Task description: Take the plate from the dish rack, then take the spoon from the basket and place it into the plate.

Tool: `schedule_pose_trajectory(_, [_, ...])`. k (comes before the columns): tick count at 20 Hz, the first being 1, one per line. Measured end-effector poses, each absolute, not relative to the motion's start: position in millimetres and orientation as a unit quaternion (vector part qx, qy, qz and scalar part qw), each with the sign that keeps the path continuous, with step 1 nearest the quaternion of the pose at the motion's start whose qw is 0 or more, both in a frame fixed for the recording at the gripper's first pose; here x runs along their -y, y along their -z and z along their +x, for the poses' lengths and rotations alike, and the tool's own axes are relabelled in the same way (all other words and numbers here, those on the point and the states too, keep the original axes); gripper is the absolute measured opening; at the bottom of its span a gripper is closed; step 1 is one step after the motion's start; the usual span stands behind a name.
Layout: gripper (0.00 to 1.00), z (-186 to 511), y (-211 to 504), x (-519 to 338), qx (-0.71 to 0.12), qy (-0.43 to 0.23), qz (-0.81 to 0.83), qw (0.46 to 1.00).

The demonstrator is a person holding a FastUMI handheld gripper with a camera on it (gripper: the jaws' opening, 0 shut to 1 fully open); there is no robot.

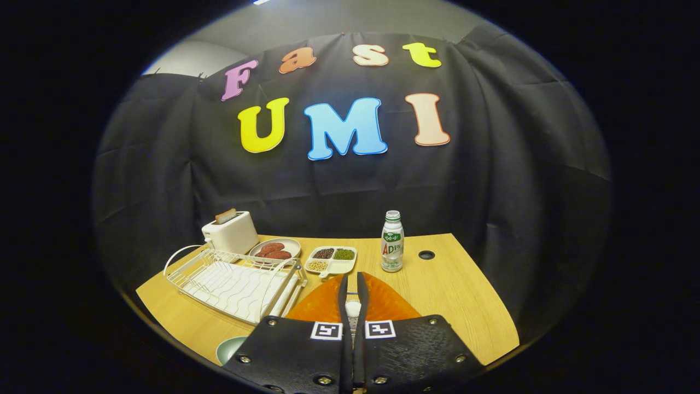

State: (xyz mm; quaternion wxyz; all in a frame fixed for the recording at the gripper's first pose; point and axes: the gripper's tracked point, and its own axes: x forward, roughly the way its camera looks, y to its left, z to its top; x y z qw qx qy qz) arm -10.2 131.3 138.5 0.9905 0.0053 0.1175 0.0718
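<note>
Gripper: fingers nearly together, clasping a pale spoon whose long axis runs along them. Plate: orange, directly beneath and just ahead. Rack: left of the fingers, apart. Bottle, divided dish: beyond, clear of the drop path.

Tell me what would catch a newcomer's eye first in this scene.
First the gripper, its fingers nearly closed on a small white object, over an orange mat on the wooden table. Beside them stands the white dish rack, with a toaster behind it. Beyond the fingers are a green-capped bottle and a divided snack tray.
</note>
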Motion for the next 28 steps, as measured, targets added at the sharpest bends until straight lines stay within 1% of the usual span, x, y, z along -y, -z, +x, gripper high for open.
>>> schedule_pose_trajectory(6, [0.01, -36.9, -161.2, -144.7, -0.133, -0.09, -0.012, 0.987])
schedule_pose_trajectory(10, [0.01, -55.7, -173.1, -170.9, -0.128, -0.12, 0.001, 0.984])
schedule_pose_trajectory(16, [0.01, -75.1, -164.0, -204.4, -0.149, -0.151, -0.003, 0.977])
schedule_pose_trajectory(28, [0.01, -99.1, -108.5, -263.7, -0.225, -0.212, -0.018, 0.951])
